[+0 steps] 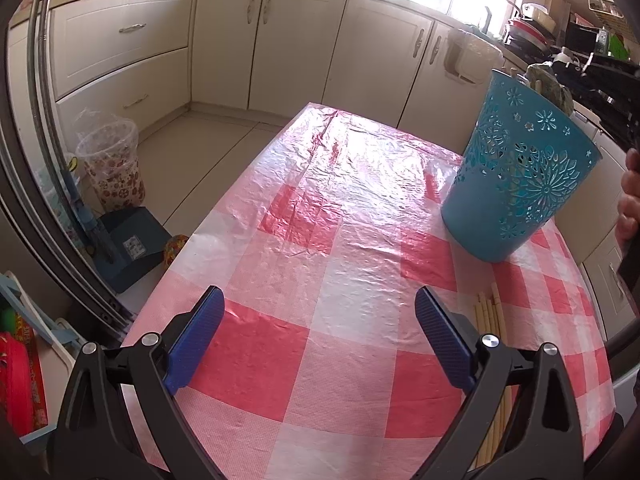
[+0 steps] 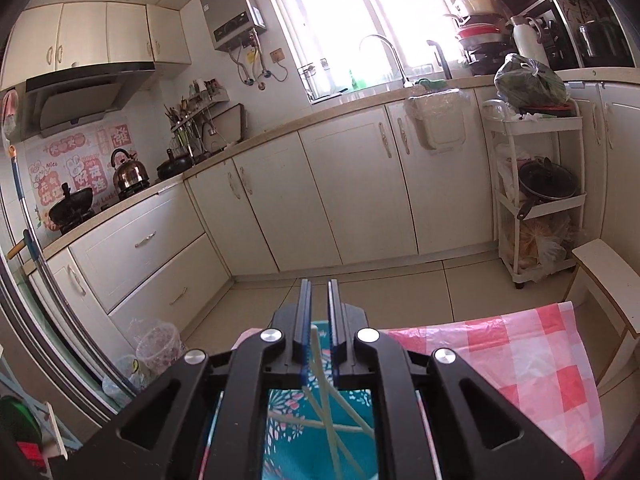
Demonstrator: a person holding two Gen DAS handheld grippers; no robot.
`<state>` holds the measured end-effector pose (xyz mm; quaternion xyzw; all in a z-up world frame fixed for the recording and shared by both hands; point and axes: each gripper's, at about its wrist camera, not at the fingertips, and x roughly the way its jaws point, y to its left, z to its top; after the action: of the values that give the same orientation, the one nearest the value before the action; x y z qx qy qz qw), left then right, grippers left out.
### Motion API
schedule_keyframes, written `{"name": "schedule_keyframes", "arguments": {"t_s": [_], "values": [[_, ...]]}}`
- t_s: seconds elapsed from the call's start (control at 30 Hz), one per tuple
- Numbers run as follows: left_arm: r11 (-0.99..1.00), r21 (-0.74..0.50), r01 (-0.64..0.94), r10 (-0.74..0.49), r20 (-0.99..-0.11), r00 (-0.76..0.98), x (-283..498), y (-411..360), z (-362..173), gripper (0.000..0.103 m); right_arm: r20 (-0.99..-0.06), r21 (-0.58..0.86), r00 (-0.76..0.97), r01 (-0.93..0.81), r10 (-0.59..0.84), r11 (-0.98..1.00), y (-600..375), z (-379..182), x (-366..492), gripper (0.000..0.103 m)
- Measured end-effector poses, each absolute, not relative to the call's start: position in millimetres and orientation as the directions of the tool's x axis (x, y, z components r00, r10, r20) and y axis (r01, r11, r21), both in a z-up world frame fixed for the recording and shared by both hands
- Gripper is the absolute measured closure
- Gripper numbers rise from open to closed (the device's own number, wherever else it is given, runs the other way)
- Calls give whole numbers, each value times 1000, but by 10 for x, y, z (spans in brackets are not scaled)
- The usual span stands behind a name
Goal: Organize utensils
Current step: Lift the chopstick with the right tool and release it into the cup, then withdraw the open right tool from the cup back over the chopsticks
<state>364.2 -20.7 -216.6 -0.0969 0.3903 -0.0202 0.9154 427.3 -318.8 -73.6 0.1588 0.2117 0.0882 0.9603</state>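
Observation:
A teal cut-out holder stands on the red-and-white checked table at the right. Several pale chopsticks lie on the cloth just right of my left gripper, which is open and empty low over the table. In the right wrist view my right gripper is nearly shut on a pale chopstick, directly above the teal holder. Other chopsticks lean inside the holder below the fingers.
Cream kitchen cabinets run along the far side. A clear patterned bin and a blue dustpan sit on the floor left of the table. A white rack with pots stands at the right.

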Motion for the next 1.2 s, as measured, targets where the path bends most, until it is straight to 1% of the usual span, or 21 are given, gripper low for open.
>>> {"name": "schedule_keyframes", "arguments": {"t_s": [0.07, 0.13, 0.17, 0.23, 0.27, 0.33, 0.4, 0.5, 0.57, 0.6, 0.7, 0.73, 0.87, 0.9, 1.03, 1.1, 1.13, 1.2], "values": [[980, -194, -43, -111, -712, 693, 3648, -201, -2170, 11, -367, 333, 901, -107, 233, 937, -3205, -688, 4060, 76], [980, -195, -49, -107, -713, 693, 3649, -193, -2171, 11, -342, 319, 913, -110, 222, 941, -3227, -630, 3747, 73], [979, -195, -52, -105, -713, 693, 3649, -190, -2172, 11, -335, 310, 918, -107, 214, 945, -3235, -613, 3579, 69], [979, -194, -59, -100, -715, 692, 3648, -184, -2175, 11, -340, 288, 922, -84, 184, 954, -3250, -619, 3252, 60], [979, -194, -63, -97, -716, 692, 3647, -181, -2176, 11, -352, 280, 922, -63, 164, 958, -3253, -655, 3078, 54], [979, -193, -67, -94, -715, 693, 3643, -175, -2176, 11, -400, 268, 905, -34, 143, 963, -3240, -800, 2793, 53], [980, -190, -65, -92, -710, 698, 3630, -177, -2170, 11, -470, 248, 873, -16, 134, 969, -3201, -1018, 2587, 53], [982, -178, -59, -85, -703, 706, 3611, -200, -2157, 11, -569, 251, 808, -5, 151, 968, -3134, -1395, 2404, 53], [984, -170, -49, -86, -702, 707, 3611, -221, -2145, 10, -623, 267, 764, 4, 169, 964, -3098, -1597, 2364, 55], [985, -169, -47, -86, -701, 708, 3609, -223, -2143, 10, -639, 276, 747, 2, 182, 961, -3073, -1669, 2365, 59], [981, -188, -53, -95, -699, 709, 3599, -189, -2136, 10, -680, 267, 704, -19, 202, 963, -2966, -1787, 2431, 65], [978, -200, -63, -97, -701, 706, 3599, -158, -2142, 10, -688, 269, 695, -24, 210, 963, -2924, -1810, 2457, 67], [964, -245, -99, -108, -708, 698, 3604, -56, -2177, 10, -714, 303, 655, -29, 247, 953, -2771, -1900, 2683, 77], [962, -252, -102, -114, -714, 691, 3617, -45, -2189, 10, -719, 309, 646, -31, 255, 951, -2732, -1912, 2745, 79], [963, -253, -96, -122, -721, 682, 3643, -60, -2207, 9, -742, 310, 613, -43, 270, 950, -2539, -1983, 2965, 80], [966, -242, -85, -119, -716, 688, 3634, -87, -2198, 10, -758, 278, 603, -48, 250, 959, -2456, -2008, 3042, 80], [969, -236, -79, -117, -713, 691, 3629, -102, -2192, 10, -769, 261, 593, -50, 239, 964, -2422, -2031, 3073, 81], [972, -225, -70, -114, -706, 699, 3619, -124, -2176, 10, -783, 242, 581, -48, 224, 969, -2406, -2069, 3090, 89]]}}
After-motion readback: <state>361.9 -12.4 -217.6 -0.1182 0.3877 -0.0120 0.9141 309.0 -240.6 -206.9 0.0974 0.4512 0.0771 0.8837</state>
